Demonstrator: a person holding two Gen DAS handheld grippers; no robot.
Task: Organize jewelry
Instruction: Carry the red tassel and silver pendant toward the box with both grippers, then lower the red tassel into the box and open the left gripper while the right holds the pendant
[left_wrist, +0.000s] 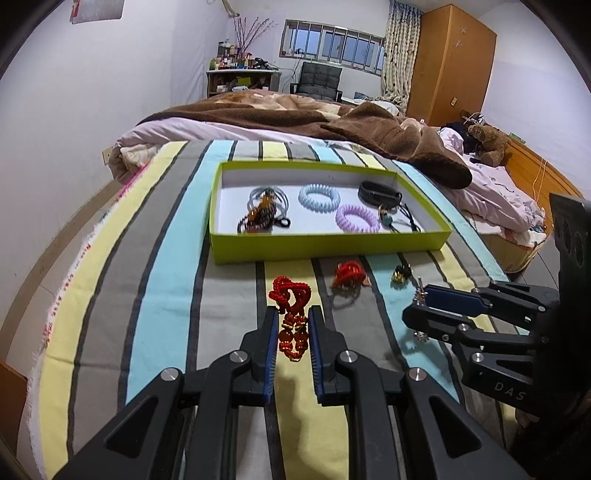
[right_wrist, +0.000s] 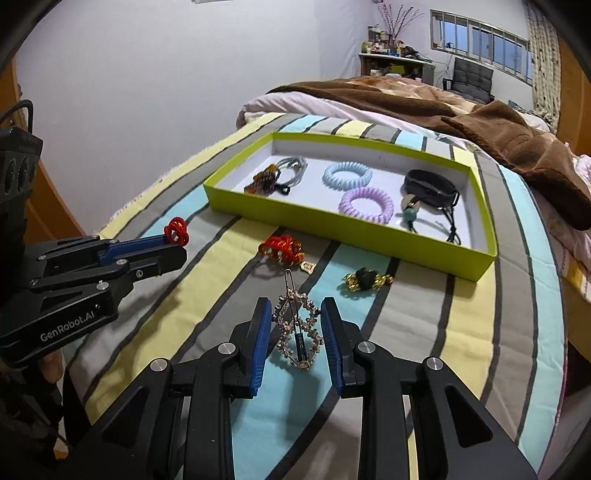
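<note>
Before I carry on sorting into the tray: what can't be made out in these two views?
- Left gripper: whether its pads actually press the red bead bracelet; too close to tell.
- Right gripper: same doubt on the rhinestone hair clip.
- Green tray: amber pile is tangled, items indistinct.

Two wrist views, both angled down over the striped bedspread toward the green tray (left_wrist: 325, 245).

Left view (left_wrist: 292, 321): close above the cloth, facing the tray's near wall almost square-on. Right view (right_wrist: 293, 326): equally close, set rightward, facing the tray (right_wrist: 347, 230) obliquely. Shared: tray, cloth before it, brown blanket (left_wrist: 280, 114) and window beyond; each gripper seen in the other's view.
</note>
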